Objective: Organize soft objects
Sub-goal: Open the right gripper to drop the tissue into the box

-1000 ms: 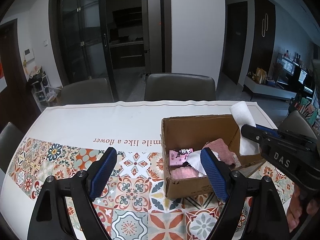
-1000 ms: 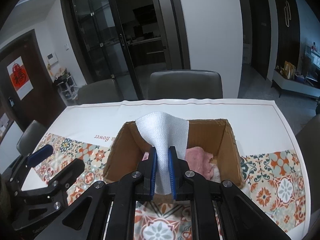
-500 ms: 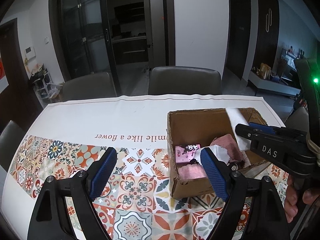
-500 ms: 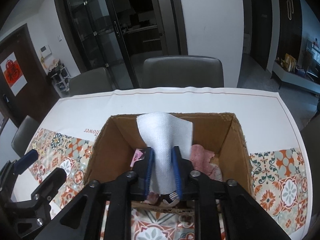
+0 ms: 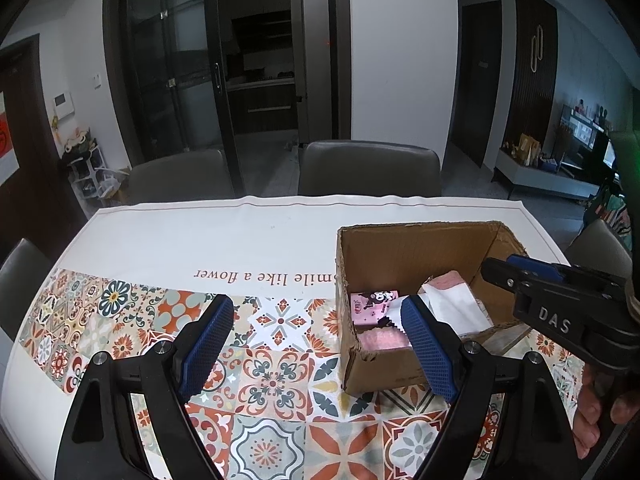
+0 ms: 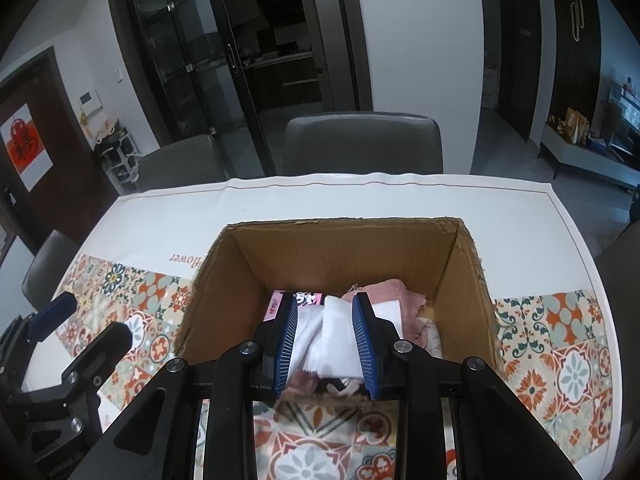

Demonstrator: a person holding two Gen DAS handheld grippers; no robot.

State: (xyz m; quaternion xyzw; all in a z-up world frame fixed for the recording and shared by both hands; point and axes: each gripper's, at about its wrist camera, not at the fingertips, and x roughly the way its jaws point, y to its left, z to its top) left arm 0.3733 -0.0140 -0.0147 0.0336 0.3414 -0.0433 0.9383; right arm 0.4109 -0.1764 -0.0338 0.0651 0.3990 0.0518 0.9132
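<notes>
An open cardboard box (image 6: 340, 248) (image 5: 408, 252) stands on the patterned tablecloth. Inside lie a pink towel (image 6: 396, 292), a pink printed packet (image 6: 280, 302) (image 5: 372, 306) and a fluffy pink piece (image 5: 384, 338). A white cloth (image 6: 336, 336) (image 5: 452, 304) is slumped on top of them. My right gripper (image 6: 326, 300) (image 5: 500, 266) reaches down into the box, its jaws opening; the white cloth sits loosely between them and rests on the contents. My left gripper (image 5: 316, 306) (image 6: 90, 320) hovers wide open over the tablecloth, left of the box, holding nothing.
Two grey chairs (image 5: 368, 168) (image 5: 176, 176) stand at the table's far side, and another chair back (image 5: 16, 276) at the left edge. The tablecloth (image 5: 240, 240) is white beyond the tiled pattern. A person's hand (image 5: 600, 420) grips the right tool.
The right gripper dipped down into the box with the white cloth. Its jaws then parted and the cloth, held upright before, sank onto the box's contents. The left gripper stayed put.
</notes>
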